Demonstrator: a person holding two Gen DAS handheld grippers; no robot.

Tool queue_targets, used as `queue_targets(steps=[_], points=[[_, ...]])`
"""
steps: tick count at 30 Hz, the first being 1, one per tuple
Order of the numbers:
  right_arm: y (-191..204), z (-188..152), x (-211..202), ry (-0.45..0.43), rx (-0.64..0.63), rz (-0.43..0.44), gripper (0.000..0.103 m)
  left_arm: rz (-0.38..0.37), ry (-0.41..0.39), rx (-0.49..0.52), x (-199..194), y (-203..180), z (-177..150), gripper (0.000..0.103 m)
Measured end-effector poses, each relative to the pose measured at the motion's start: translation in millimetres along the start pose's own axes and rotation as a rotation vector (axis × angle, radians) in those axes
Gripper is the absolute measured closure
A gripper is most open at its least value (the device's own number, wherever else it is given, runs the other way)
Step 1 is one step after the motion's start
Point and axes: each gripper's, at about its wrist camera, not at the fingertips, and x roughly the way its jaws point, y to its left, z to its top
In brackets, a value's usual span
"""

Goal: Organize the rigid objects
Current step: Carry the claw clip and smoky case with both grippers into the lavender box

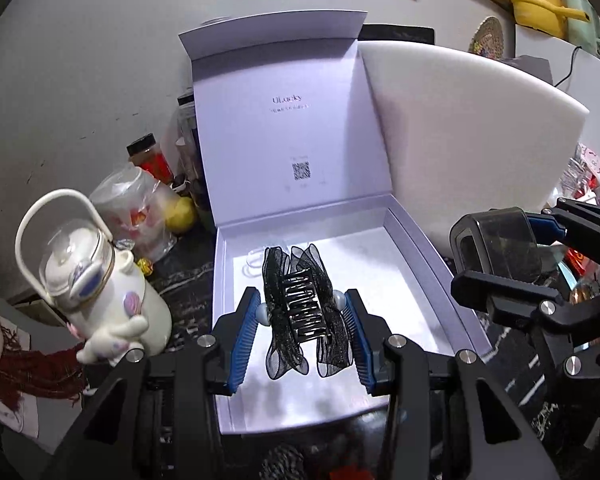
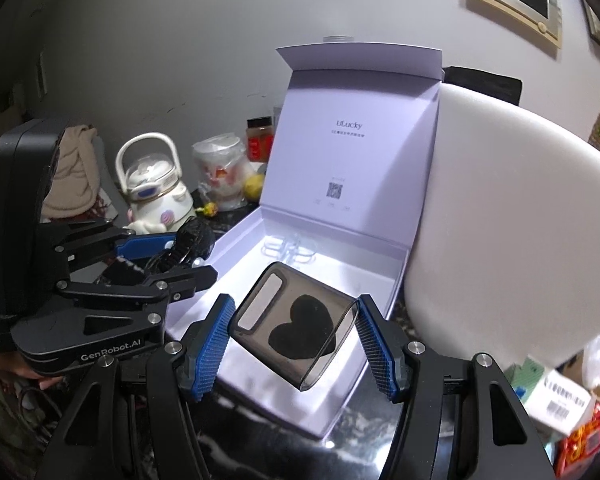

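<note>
Left gripper and right gripper jaws clamped.

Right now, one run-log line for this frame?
left gripper: shut on black hair claw | right gripper: shut on smoky heart case | both above open white box

Two grippers: the left gripper and the right gripper. One hair claw, one smoky case, one open box. One foam sheet, one kettle, one red jar, one lemon. Clear clips in the box: perhaps two, too faint to count.
</note>
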Motion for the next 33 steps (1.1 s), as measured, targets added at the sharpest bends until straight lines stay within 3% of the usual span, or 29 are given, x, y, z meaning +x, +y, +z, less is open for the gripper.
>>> queue_targets(steps=[15,33], points=[[-22.0,29.6,56.9,0.021,0.013,-0.008,0.041,0.026,0.021,0.005,52.3,25.2,26.5,0.061],[-39.4,27.7,108.9,0.114,0.036,-0.028,0.041,0.017,0.116,0.026,105.7,31.3,26.2,0.061]])
